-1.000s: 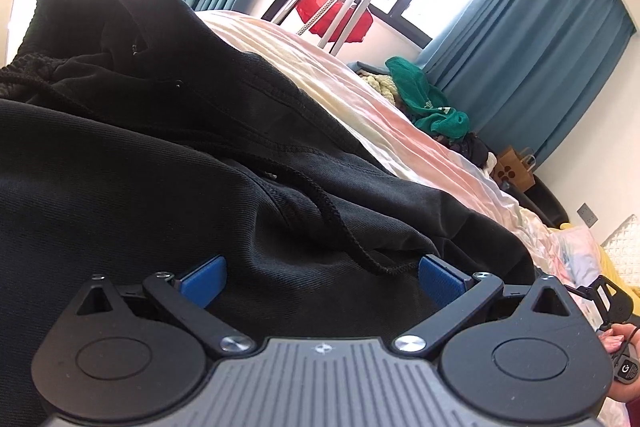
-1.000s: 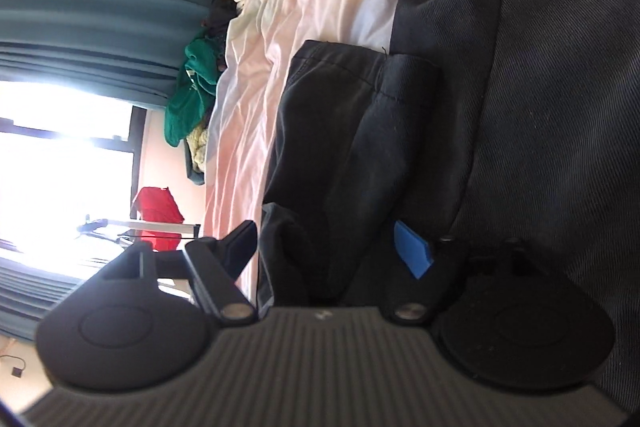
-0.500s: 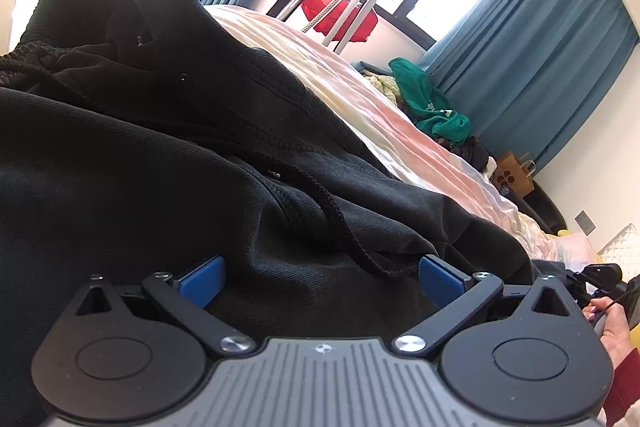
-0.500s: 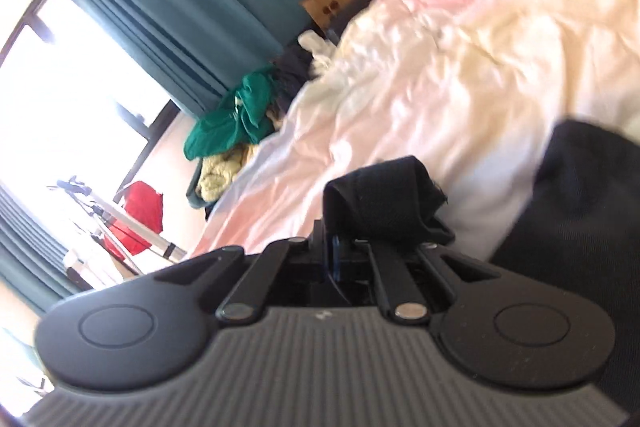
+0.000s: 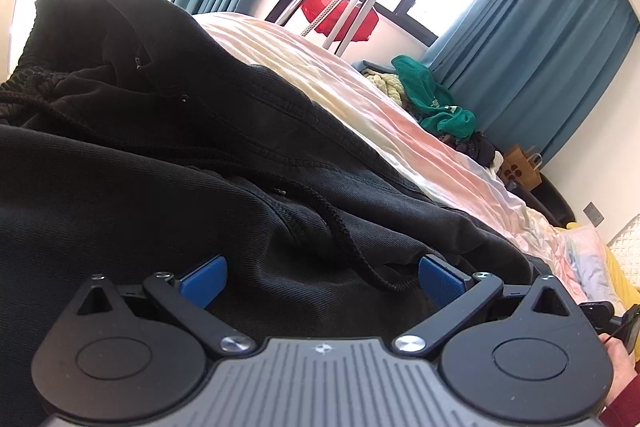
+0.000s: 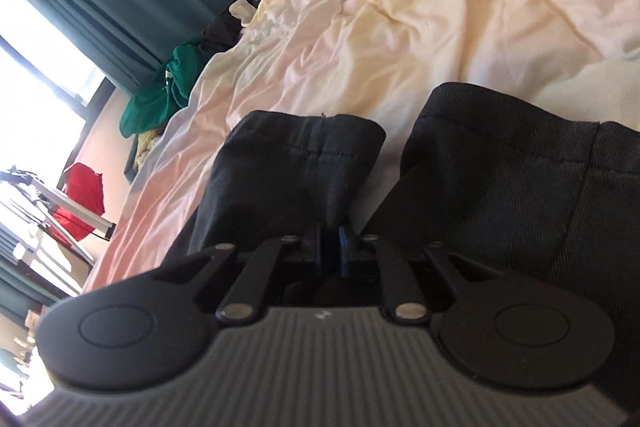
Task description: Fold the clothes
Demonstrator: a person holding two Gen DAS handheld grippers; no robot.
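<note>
shorts on the bed, right leg hem in the claw's pinch

shorts point(image 5: 168, 187), black, lie spread over the pastel bed point(image 5: 360, 99); the waist end with its drawstring point(image 5: 348, 239) shows in the left view, the two leg hems in the right view. folding looks barely begun: the cloth is bunched at the waist and the legs lie side by side, apart, with a strip of sheet between them.

left side first. the left claw point(image 5: 322, 277) stands wide apart, blue pads point(image 5: 202, 277) clear on either side, hovering low over the waist area. the drawstring's end dangles between the pads, but nothing is pinched; whether the pads brush the cloth below is hard to tell.

right side. the right claw point(image 6: 330, 251) is nearly together, its pads point(image 6: 343, 251) on a fold of the nearer leg point(image 6: 288, 179) close to its side edge. its jaws are opening a little at this moment, yet cloth is between them and seems pinched. the other leg point(image 6: 520, 195) lies flat to the right, untouched.

judged from this, the step in hand is taking one leg to lay it across the other, halving the shorts lengthwise. the next move calls for a firm pinch on the right, since a slackening grip on thin twill may let the hem slip out. the left claw would likely need to close on the waistband so both ends travel together and the fold line stays straight.
</note>
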